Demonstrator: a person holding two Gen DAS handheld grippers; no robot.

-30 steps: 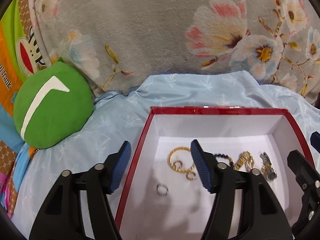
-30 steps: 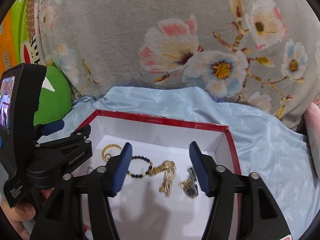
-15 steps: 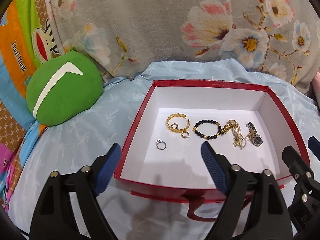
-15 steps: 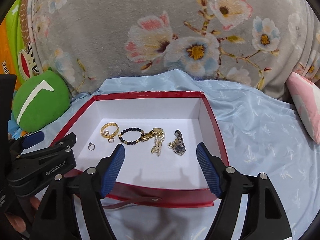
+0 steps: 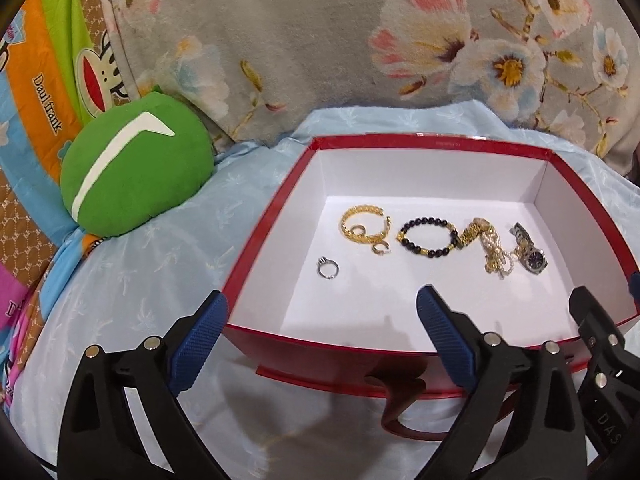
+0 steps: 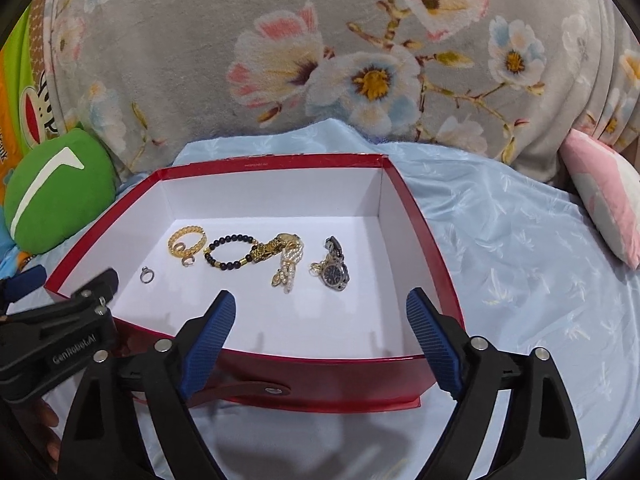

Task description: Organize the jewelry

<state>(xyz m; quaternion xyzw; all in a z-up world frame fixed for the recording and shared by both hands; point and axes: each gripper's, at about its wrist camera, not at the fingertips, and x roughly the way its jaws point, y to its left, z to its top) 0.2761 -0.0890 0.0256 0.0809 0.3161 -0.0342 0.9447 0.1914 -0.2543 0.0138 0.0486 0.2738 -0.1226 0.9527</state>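
A red box (image 5: pixel 264 240) (image 6: pixel 424 232) with a white inside sits on a light blue sheet. In it lie a silver ring (image 5: pixel 328 268) (image 6: pixel 146 275), a gold bracelet (image 5: pixel 365 222) (image 6: pixel 186 242) with small gold rings, a black bead bracelet (image 5: pixel 426 236) (image 6: pixel 229 254), a gold and pearl chain (image 5: pixel 490 248) (image 6: pixel 286 264) and a watch (image 5: pixel 530 254) (image 6: pixel 334 270). My left gripper (image 5: pixel 320 332) is open and empty at the box's near left edge. My right gripper (image 6: pixel 320 328) is open and empty over the box's near wall. The left gripper also shows in the right wrist view (image 6: pixel 60 320).
A green round cushion (image 5: pixel 132 168) (image 6: pixel 52 192) lies left of the box. A grey floral blanket (image 6: pixel 360 60) rises behind it. A pink pillow (image 6: pixel 604 196) lies at the right. A red strap (image 6: pixel 248 390) hangs off the box's front.
Both grippers have drawn back out of the box towards me. The whole box and all the jewelry inside now show. Both stay open and empty.
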